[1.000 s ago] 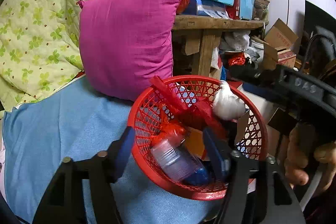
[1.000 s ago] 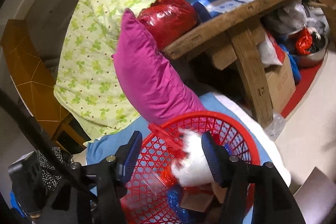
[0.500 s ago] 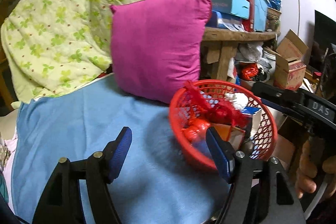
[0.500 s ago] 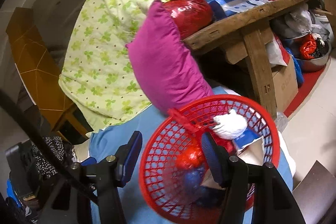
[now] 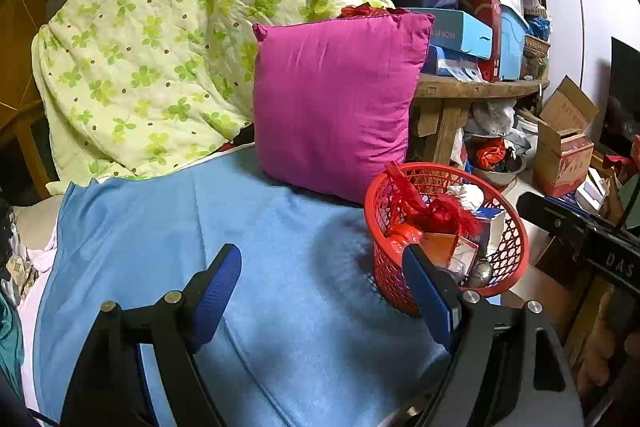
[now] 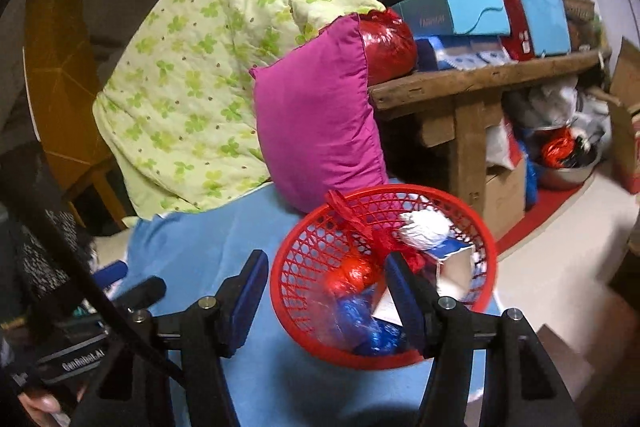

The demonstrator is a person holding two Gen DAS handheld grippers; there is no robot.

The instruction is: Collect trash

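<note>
Backing off: our left hand-held gripper (image 5: 320, 291) and right hand-held gripper (image 6: 326, 301) are both spreading, empty. The white wad (image 6: 424, 229) we dropped now sits in the red basket (image 6: 486, 263) just ahead, before the pink pillow (image 5: 336, 99). Trash looks collected.

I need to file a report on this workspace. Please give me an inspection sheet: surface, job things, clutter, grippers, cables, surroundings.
Surface: blue blanket, bare in front of the grippers.
Job's things: red basket at the blanket's edge, holding a white paper wad, a red net bag, a small carton and blue wrappers.
Clutter: magenta pillow leaning beside the basket; green-flowered quilt behind.
Grippers: left gripper jaws opening, nothing between them; right gripper jaws opening, nothing held.
Cables: a dark cord crosses the right wrist view.
Surroundings: wooden bench stacked with boxes; cardboard boxes on the floor.
</note>
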